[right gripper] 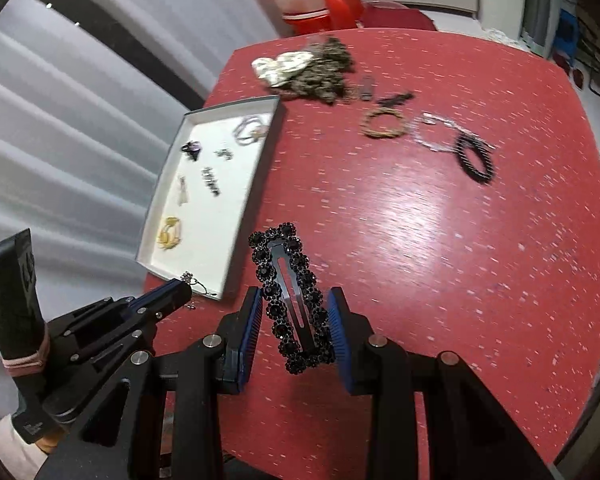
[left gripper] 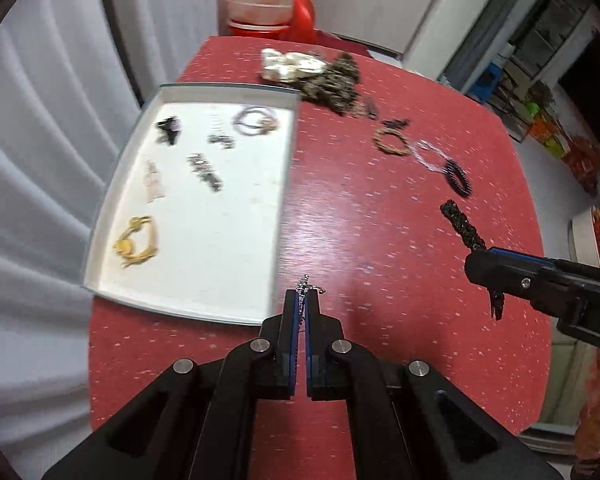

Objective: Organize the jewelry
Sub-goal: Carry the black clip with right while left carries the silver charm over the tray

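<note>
The left gripper (left gripper: 303, 300) is held low and level, its jaws pressed almost together on a small silver earring (left gripper: 309, 283). The right gripper (right gripper: 296, 320) is angled inward (toward the left one), its pads (right gripper: 251, 320) clamped on a black beaded hair clip (right gripper: 292, 300).
</note>
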`<action>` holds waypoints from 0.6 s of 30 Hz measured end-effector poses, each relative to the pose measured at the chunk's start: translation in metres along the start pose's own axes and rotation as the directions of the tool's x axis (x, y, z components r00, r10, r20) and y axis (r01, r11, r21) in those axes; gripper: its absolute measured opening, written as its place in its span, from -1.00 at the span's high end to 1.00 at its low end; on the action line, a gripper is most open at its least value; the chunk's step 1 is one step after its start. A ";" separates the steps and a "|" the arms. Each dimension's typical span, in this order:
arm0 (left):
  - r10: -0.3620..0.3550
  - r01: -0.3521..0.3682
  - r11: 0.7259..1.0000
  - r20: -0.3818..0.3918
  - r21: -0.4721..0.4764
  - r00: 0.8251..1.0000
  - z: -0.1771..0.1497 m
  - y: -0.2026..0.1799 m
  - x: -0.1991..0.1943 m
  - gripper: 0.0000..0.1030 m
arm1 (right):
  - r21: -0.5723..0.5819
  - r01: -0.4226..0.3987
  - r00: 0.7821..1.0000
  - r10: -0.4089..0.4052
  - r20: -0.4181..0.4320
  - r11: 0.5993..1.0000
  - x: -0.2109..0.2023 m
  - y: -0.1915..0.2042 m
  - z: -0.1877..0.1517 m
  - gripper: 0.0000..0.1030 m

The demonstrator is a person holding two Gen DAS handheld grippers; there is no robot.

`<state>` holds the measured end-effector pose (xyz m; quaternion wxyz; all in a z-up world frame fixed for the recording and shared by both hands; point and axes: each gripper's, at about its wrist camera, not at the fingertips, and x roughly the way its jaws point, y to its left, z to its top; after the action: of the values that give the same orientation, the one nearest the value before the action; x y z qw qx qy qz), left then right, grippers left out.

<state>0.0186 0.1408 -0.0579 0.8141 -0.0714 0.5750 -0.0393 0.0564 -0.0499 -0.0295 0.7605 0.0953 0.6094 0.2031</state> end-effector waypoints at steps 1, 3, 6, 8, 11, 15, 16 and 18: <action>0.008 -0.008 1.000 0.004 -0.014 1.000 0.001 0.010 -0.001 0.94 | -0.005 -0.007 1.000 0.007 -0.005 1.000 0.004 0.007 0.004 0.30; 0.019 -0.019 0.999 0.010 -0.034 1.000 0.003 0.024 -0.001 0.94 | -0.013 -0.020 1.000 0.020 -0.011 1.000 0.011 0.019 0.010 0.30; 0.039 -0.038 0.997 0.020 -0.064 0.999 0.006 0.047 -0.003 0.94 | -0.037 -0.037 0.999 0.036 -0.022 0.999 0.024 0.042 0.023 0.30; 0.052 -0.049 0.995 0.026 -0.085 0.998 0.010 0.062 -0.001 0.94 | -0.051 -0.041 0.999 0.040 -0.028 0.998 0.033 0.055 0.032 0.30; 0.060 -0.056 0.992 0.033 -0.111 0.998 0.016 0.079 0.004 0.94 | -0.055 -0.049 0.998 0.048 -0.035 0.997 0.046 0.069 0.046 0.30; 0.063 -0.056 0.989 0.048 -0.136 0.997 0.030 0.096 0.015 0.94 | -0.056 -0.052 0.998 0.050 -0.033 0.997 0.062 0.084 0.068 0.30; 0.061 -0.053 0.989 0.053 -0.140 0.997 0.034 0.098 0.018 0.94 | -0.054 -0.053 0.998 0.052 -0.033 0.997 0.068 0.087 0.076 0.30; 0.062 -0.053 0.988 0.058 -0.148 0.996 0.040 0.102 0.025 0.94 | -0.054 -0.050 0.998 0.048 -0.031 0.997 0.077 0.090 0.085 0.30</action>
<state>0.0629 0.2404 -0.0843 0.8251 -0.1155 0.5523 0.0286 0.1349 0.0725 -0.0418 0.7484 0.0866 0.6124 0.2397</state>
